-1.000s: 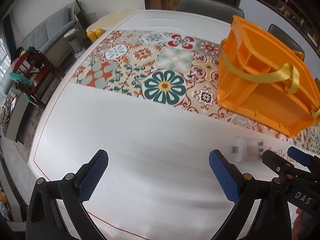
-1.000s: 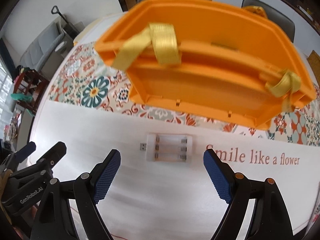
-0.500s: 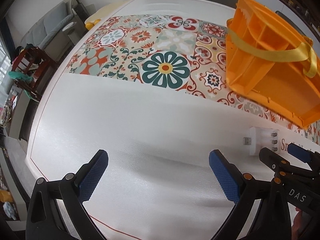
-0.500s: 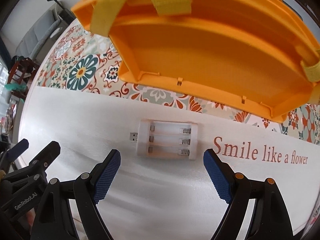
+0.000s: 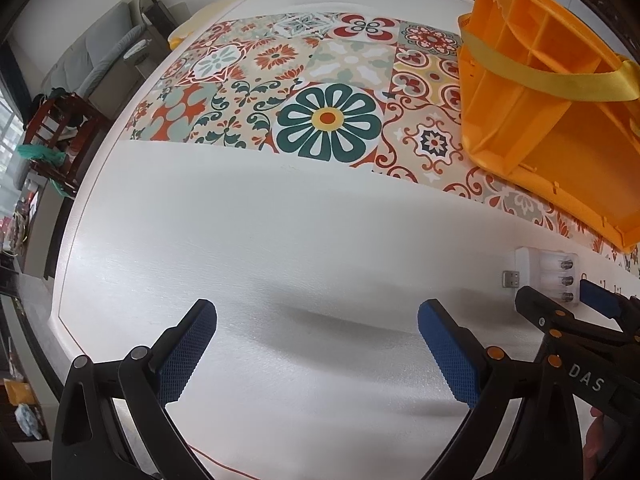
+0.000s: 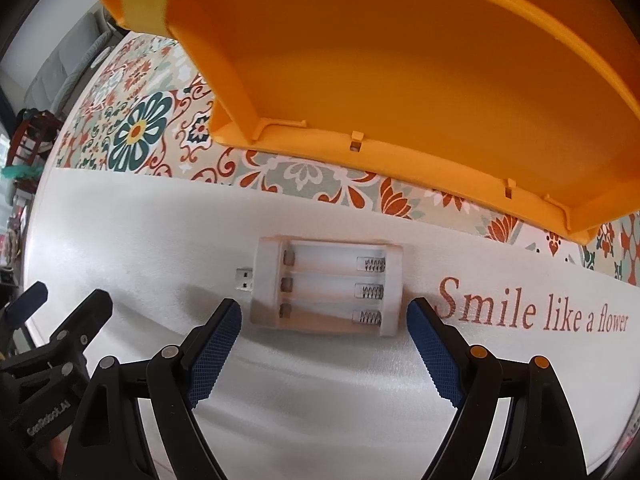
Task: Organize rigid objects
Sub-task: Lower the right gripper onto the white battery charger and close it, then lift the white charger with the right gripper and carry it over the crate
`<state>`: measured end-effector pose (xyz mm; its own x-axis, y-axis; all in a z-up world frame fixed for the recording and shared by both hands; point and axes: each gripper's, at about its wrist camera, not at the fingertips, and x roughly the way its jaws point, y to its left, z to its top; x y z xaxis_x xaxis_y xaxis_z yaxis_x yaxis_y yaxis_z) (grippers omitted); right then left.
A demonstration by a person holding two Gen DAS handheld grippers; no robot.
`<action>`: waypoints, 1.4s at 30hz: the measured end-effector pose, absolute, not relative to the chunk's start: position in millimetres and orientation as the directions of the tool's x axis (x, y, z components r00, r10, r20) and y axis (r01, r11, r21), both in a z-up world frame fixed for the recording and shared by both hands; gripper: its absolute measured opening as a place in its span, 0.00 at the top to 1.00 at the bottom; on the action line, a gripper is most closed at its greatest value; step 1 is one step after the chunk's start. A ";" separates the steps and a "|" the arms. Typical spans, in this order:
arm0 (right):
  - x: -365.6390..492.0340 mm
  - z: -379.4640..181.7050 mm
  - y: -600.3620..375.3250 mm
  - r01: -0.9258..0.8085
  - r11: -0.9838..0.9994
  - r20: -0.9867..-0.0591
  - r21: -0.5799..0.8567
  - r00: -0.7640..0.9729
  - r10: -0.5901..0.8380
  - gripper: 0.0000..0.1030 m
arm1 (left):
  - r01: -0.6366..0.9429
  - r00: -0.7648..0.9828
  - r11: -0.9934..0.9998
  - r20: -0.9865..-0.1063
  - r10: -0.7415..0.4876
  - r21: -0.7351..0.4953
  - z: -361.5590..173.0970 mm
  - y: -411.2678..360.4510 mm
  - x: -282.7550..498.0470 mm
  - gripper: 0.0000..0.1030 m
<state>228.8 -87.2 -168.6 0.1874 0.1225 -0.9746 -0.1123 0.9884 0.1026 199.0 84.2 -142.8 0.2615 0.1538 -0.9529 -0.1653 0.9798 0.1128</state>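
Note:
A white USB battery charger (image 6: 326, 286) with three empty slots lies flat on the white table, its plug pointing left. My right gripper (image 6: 324, 314) hangs open just above it, one blue pad on each side of the charger's near edge, not touching. Behind it stands an orange divided basket (image 6: 400, 80) with a yellow strap. In the left wrist view the charger (image 5: 548, 276) sits at the right, with the right gripper (image 5: 568, 308) over it, and the basket (image 5: 532, 120) beyond. My left gripper (image 5: 316, 344) is open over bare tabletop, holding nothing.
A patterned floral mat (image 5: 312, 96) covers the far half of the table, with the words "Smile like a flower" (image 6: 532, 312) printed to the right of the charger. The table edge (image 5: 64, 280) curves on the left; a sofa and a wooden chair stand beyond it.
Both grippers have come down toward the table. The charger now looks larger and sits between the right gripper's pads; the basket fills more of the right wrist view.

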 end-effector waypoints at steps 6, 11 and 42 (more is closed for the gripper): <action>231.4 -173.6 -84.5 -0.117 0.990 -0.975 0.084 0.197 0.106 0.17 | -0.170 0.260 0.979 -0.953 0.156 0.114 -144.2 82.9 200.3 0.00; 230.7 -173.6 -77.3 -0.139 0.989 -0.973 0.059 0.213 0.088 0.21 | -0.168 0.262 0.979 -0.952 0.161 0.119 -144.3 81.3 200.7 0.00; 202.0 -98.1 -116.8 -0.119 0.987 -0.934 0.106 0.329 0.140 0.25 | -0.111 0.383 0.990 -0.915 0.124 0.088 -94.0 59.0 193.9 0.00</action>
<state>202.0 -116.8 -98.1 0.3292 0.1396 -0.9339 -0.1191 0.9873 0.1056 193.9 59.0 -94.0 0.3832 0.1238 -0.9153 -0.1108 0.9900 0.0876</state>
